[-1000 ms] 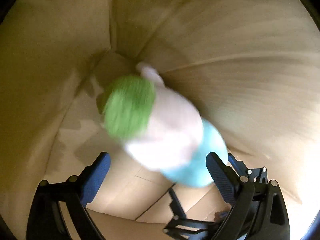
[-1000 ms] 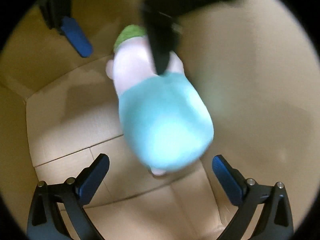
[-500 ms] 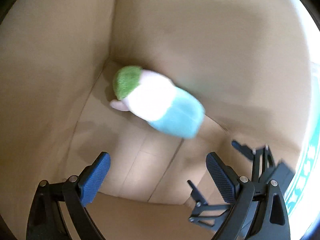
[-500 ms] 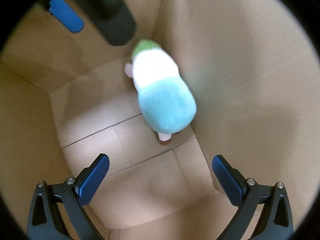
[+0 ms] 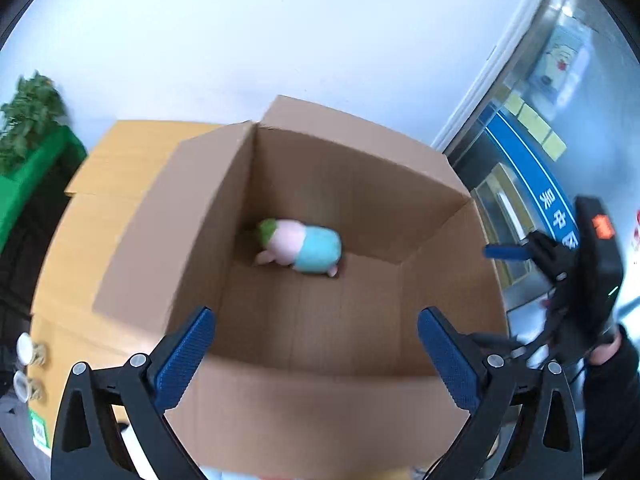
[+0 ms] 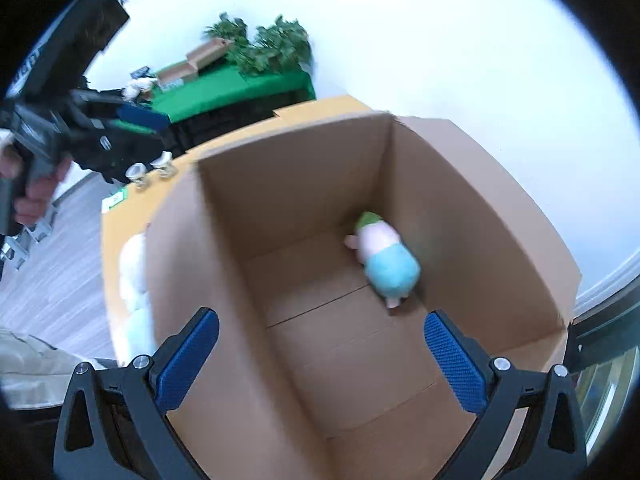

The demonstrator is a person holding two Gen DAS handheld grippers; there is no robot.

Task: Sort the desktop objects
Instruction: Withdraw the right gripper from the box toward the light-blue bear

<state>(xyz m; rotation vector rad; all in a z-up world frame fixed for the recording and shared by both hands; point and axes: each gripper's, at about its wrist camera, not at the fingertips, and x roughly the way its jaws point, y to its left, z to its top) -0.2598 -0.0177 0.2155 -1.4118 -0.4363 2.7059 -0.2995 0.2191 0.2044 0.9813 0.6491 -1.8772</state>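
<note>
A plush toy (image 5: 301, 246) with a green head, pink middle and light blue lower body lies on the floor of an open cardboard box (image 5: 192, 216), near a far corner. It also shows in the right wrist view (image 6: 386, 264), close to the box's right wall (image 6: 480, 216). My left gripper (image 5: 316, 354) is open and empty, held above the box's near rim. My right gripper (image 6: 322, 354) is open and empty above the box. Each gripper also shows at the edge of the other's view.
The box stands on a yellow wooden table (image 5: 100, 168). Two small cups (image 6: 150, 170) and a white soft object (image 6: 134, 276) sit on the table beside the box. A green table with plants (image 6: 256, 64) stands behind. A glass door (image 5: 532, 168) is at the right.
The toy dropped from between the grippers to the box floor. Both grippers rose out of the box, so the rim and the room now show.
</note>
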